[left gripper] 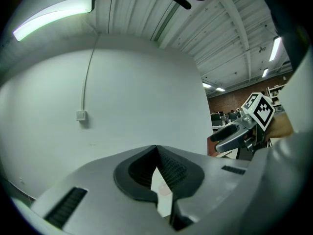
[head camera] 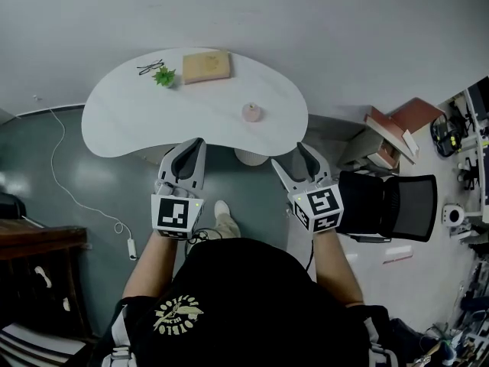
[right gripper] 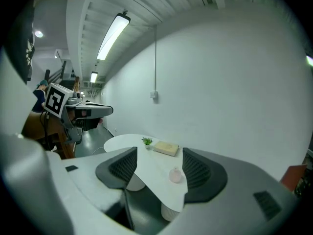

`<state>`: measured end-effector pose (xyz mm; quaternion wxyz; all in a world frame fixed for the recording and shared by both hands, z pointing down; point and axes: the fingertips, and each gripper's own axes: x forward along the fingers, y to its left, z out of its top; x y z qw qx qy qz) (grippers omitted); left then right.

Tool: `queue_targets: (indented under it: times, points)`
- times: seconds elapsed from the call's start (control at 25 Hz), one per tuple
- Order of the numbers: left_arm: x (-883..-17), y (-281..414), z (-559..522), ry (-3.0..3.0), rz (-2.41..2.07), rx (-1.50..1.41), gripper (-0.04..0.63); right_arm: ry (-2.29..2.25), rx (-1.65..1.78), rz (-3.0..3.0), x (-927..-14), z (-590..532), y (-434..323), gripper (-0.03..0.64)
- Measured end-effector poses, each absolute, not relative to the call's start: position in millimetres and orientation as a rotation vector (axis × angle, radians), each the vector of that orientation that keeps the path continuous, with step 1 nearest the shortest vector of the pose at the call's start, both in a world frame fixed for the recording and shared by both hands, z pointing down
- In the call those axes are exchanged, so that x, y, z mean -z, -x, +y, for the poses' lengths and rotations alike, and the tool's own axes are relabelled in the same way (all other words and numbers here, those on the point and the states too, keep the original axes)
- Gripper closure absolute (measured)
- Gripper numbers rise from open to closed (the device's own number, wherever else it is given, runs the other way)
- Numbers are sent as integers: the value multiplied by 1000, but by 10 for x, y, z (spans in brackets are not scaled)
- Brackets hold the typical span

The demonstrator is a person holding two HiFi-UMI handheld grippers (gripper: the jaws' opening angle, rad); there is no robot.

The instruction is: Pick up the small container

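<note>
The small pink container (head camera: pixel 252 113) stands on the white kidney-shaped table (head camera: pixel 130 117), near its front edge. Both grippers hang short of that edge, apart from the container. My left gripper (head camera: pixel 199 142) is shut with nothing in it; in the left gripper view only a sliver of table and container (left gripper: pixel 164 190) shows below its touching tips (left gripper: pixel 156 148). My right gripper (head camera: pixel 290 155) is open and empty. The right gripper view frames the container (right gripper: pixel 175 175) between its jaws (right gripper: pixel 159 151), well ahead of them.
At the table's far side lie a tan box (head camera: pixel 205 66), a small green plant (head camera: pixel 163 76) and a pair of glasses (head camera: pixel 150 67). A black office chair (head camera: pixel 390 205) stands on the right and a white cable (head camera: pixel 65 182) runs over the floor on the left.
</note>
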<state>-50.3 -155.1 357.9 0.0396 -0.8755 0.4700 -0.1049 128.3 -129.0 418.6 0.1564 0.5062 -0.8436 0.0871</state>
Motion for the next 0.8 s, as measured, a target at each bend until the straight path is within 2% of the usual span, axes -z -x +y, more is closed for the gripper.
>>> queue_targets:
  times: [0.8]
  points:
    - [-3684,835,-2952,2758,1296,319,586,-1488,-240,-2343,-4313,-2655,-759,337]
